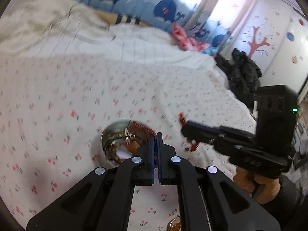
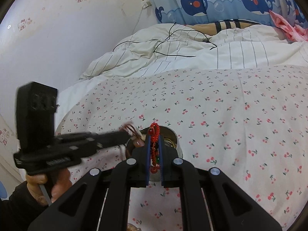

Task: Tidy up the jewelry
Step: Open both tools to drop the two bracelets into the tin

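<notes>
On the bed (image 2: 221, 100), a white sheet with little red cherries is spread out. A round shiny bowl (image 1: 105, 140) sits on the sheet. Some jewelry (image 1: 132, 134) lies inside the bowl: a silver ring shape and some red-brown strings, but it is too blurry to tell more.

The right gripper (image 2: 154, 148) is closed on a red bead string (image 2: 155, 134). The string has a red knot at the top, round red beads and a green bead lower down. It is pinched between the two blue pads, right above the bowl (image 2: 173, 132).

The left gripper (image 1: 155, 136) has its two fingers almost together. Only a thin gap shows between them, and nothing is in it. Its tips are over the near edge of the bowl. In the right view, the left gripper (image 2: 129, 132) reaches in from the side to the bowl's rim.

A hand (image 2: 46, 184) in a dark sleeve holds each gripper handle. Far back are a striped blanket (image 2: 173, 44) with a thin black cord (image 2: 165, 40) lying on it, and a blue whale curtain (image 2: 211, 2).
</notes>
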A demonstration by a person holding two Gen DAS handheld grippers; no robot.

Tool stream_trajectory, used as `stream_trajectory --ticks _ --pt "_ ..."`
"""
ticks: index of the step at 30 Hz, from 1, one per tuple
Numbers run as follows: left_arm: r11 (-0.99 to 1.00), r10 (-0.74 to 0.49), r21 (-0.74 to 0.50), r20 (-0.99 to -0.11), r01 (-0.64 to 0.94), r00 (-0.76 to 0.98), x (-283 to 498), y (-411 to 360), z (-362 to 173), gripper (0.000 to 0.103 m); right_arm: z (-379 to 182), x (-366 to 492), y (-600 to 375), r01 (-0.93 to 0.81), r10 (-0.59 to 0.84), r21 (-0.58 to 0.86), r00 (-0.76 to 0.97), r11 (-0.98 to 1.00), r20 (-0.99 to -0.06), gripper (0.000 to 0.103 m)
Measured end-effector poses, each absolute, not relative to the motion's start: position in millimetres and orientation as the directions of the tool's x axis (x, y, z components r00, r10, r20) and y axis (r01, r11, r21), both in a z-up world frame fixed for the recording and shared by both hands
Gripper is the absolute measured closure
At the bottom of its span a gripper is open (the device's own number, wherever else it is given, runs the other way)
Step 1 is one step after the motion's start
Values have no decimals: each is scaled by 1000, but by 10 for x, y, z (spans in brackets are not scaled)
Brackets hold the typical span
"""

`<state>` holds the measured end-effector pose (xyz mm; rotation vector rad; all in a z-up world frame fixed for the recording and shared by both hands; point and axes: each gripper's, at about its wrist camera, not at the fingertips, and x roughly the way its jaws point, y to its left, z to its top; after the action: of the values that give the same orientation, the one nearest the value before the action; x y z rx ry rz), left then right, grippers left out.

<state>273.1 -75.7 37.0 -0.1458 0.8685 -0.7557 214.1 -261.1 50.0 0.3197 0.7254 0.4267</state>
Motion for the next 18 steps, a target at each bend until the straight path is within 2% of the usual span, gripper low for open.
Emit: stream_trajectory --ticks 1,2,3,4,5,6,9,12,13,14,15,18 --pt "742 -647 -415 -648 527 401 2757 -749 331 95 500 2172 -2575 -268 483 422 668 866 -567 94" --pt "751 -637 -419 -663 510 394 2787 -735 285 86 501 2193 -2549 -272 485 421 667 865 -566 94" --pt "755 -632 -420 -668 503 391 2797 -724 267 71 502 2222 -2515 -275 488 422 666 864 -565 94" --pt "764 -625 -418 -672 492 398 2806 -699 276 62 500 2245 -2494 -277 491 424 665 862 -562 94" --pt "772 -618 -417 -671 480 411 2809 -666 289 44 494 2284 -2460 -279 496 429 663 859 -561 94" --pt "780 -613 -420 -665 464 428 2810 -615 327 36 485 2309 -2435 -279 497 430 661 858 -562 94" --pt "791 -606 -429 -650 437 459 2803 -454 424 29 410 2410 -2315 -271 488 423 651 865 -581 94" --pt "828 -557 -392 -663 401 500 2757 -307 491 24 231 2521 -2162 -256 466 396 605 882 -646 94" --pt "845 -529 -365 -679 392 508 2716 -267 489 24 181 2549 -2120 -252 450 377 586 892 -674 90" --pt "857 -506 -342 -694 385 512 2684 -245 482 22 139 2552 -2089 -241 426 353 576 904 -697 82" --pt "873 -475 -308 -712 379 517 2640 -226 464 20 143 2510 -2110 -229 420 356 589 906 -690 64" --pt "899 -392 -197 -759 390 520 2484 -230 387 20 262 2298 -2230 -227 421 363 626 903 -656 62"
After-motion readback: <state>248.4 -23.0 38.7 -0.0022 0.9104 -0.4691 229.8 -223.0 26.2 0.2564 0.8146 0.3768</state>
